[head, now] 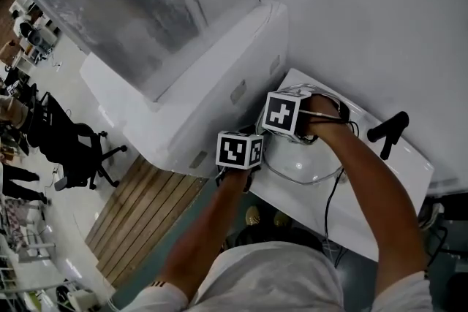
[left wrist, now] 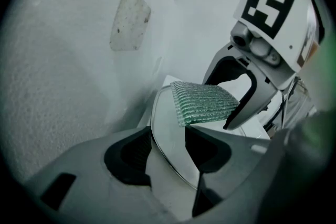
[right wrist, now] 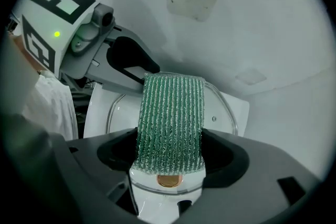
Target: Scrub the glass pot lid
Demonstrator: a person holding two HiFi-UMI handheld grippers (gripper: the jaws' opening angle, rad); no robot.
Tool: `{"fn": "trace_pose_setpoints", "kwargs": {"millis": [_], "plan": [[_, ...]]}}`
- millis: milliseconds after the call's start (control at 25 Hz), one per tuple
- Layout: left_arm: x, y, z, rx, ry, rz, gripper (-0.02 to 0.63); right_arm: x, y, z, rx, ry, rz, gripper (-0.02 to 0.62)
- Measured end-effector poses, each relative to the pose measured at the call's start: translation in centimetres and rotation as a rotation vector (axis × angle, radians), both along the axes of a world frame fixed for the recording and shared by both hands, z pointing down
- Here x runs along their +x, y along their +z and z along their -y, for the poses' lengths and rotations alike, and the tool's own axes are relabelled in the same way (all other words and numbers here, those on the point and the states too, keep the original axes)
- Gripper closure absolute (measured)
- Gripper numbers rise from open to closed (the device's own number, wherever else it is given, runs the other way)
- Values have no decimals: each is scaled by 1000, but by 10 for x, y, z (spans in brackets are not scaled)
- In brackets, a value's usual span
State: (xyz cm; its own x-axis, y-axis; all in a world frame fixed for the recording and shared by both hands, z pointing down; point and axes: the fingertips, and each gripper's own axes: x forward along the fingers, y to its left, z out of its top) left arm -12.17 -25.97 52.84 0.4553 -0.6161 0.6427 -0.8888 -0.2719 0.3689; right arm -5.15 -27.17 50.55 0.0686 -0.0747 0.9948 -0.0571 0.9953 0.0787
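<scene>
1. The left gripper [left wrist: 166,148] is clenched on the rim of the lid [left wrist: 169,122], which sits on the white table [head: 380,190].
2. The right gripper [right wrist: 169,153] grasps a green pad [right wrist: 170,115] lying across the lid.

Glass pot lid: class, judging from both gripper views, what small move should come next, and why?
Probably draw the right gripper sideways so the green scrub pad wipes across the glass. The pad is clamped in its jaws and lies over the glass pot lid, while the left gripper is shut on the lid's rim, steadying it.
</scene>
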Motion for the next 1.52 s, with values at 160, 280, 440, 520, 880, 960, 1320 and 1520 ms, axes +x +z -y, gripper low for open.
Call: {"fn": "trace_pose_setpoints", "kwargs": {"millis": [160,280,440,520,880,960,1320,1520], "plan": [[0,-1,0,3,4,3,393,2,-2,2,-4,65,61,247],[-1,-2,0,8,5,7,393,11,-6,4,-25,140,129,247],[-1,0,0,7,5,9,393,26,-12,8,-66,268,246,247],[-1,0,-1,6,5,9,393,35,-15,11,-80,346,306,247],[-1,-1,1,11,6,11,393,80,-11,19,-141,696,506,247],[-1,0,1,11,5,12,393,86,-11,20,-147,767,559,247],[0,-1,-1,8,2,12,393,119,-12,30,-83,1009,689,247],[0,0,-1,10,2,12,394,124,-10,30,-77,1098,757,247]]}}
